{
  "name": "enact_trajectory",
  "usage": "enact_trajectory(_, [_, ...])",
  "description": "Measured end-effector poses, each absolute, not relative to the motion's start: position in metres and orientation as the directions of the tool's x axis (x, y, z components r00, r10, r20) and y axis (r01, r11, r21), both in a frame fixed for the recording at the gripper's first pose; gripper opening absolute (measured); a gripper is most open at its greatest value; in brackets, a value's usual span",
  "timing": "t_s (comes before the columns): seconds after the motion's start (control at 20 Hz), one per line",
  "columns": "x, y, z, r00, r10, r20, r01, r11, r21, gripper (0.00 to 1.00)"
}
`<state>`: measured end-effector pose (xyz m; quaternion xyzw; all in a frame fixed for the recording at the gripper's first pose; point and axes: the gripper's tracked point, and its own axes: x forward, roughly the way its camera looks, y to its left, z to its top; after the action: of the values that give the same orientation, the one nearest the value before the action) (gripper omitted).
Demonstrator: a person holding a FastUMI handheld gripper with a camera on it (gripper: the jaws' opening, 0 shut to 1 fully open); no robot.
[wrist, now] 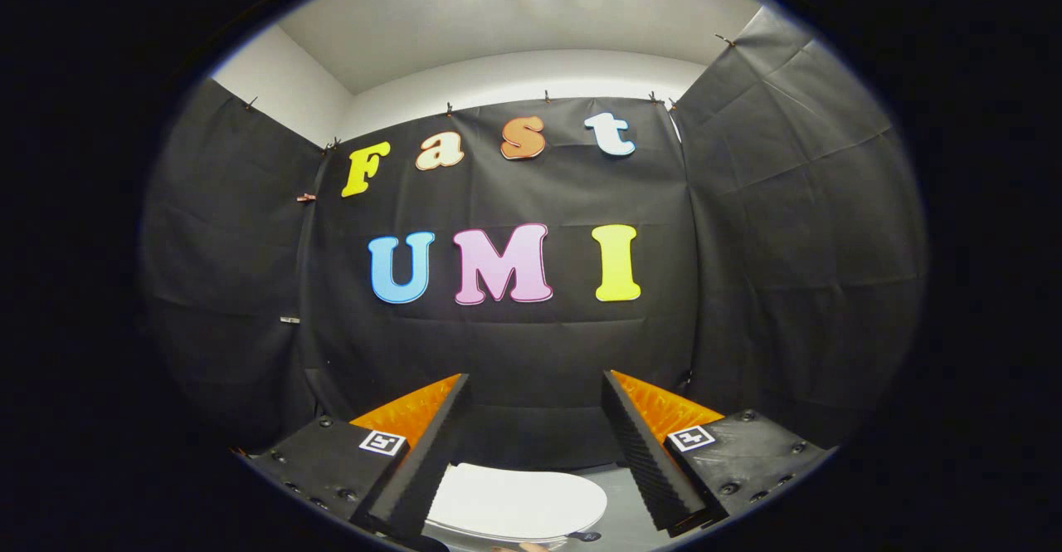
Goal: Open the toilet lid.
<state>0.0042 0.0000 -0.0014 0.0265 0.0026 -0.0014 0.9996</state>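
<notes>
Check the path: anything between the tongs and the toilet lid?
Nothing visible. The tongs are open, the white toilet lid lies flat and shut below, between the fingers, with only bare gap above it.

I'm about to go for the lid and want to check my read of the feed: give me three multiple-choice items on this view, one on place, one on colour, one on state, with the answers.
1. Where does the white oval toilet lid lie relative to the gripper?
A. Low between the two fingers
B. Above the fingertips
C. Outside the left finger

2. What colour are the ribbed side panels behind the black finger pads?
A. Green
B. Orange
C. White

3. How do the gripper's fingers stand?
A. Shut on the lid
C. Shut on nothing
B. Spread wide, touching nothing

Answers:
1. A, the lid shows low in the gap between the fingers, lying flat and closed.
2. B, orange ribbing flanks both black pads.
3. B, the black cloth wall shows through the wide gap between the fingers.
</notes>
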Motion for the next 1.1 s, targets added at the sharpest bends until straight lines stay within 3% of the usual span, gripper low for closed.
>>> enact_trajectory(0.4, [0.014,0.003,-0.007,1.000,-0.023,0.005,0.022,0.995,0.092,0.99])
enact_trajectory(0.65, [0.022,-0.019,-0.024,0.995,-0.098,0.007,0.096,0.983,0.157,0.99])
enact_trajectory(0.85, [0.032,-0.049,-0.066,0.983,-0.182,-0.024,0.182,0.950,0.252,0.98])
enact_trajectory(1.1, [0.043,-0.090,-0.150,0.956,-0.252,-0.150,0.287,0.909,0.302,0.99])
